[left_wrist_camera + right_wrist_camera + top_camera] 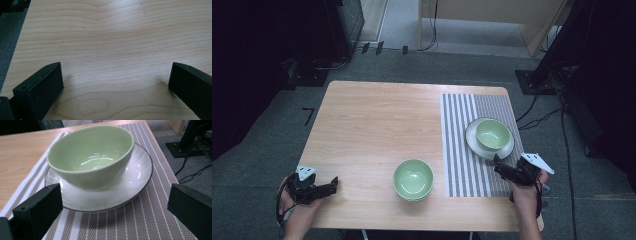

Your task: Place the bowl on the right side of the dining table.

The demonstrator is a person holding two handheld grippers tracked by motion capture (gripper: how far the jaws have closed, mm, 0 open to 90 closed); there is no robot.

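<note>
Hovering at the near-left corner of the table [372,120], left gripper [329,187] has its fingers [40,87] spread wide with nothing but bare wood between them. Right gripper [498,165] sits on the striped placemat [462,150] at the near-right, fingers [37,207] released and aimed at the white plate [135,180], just short of its near rim. Green bowl [92,155] stands upright on that plate, empty. Second green bowl [413,178] rests on bare table near the middle of the near edge, just left of the placemat, apart from both grippers.
</note>
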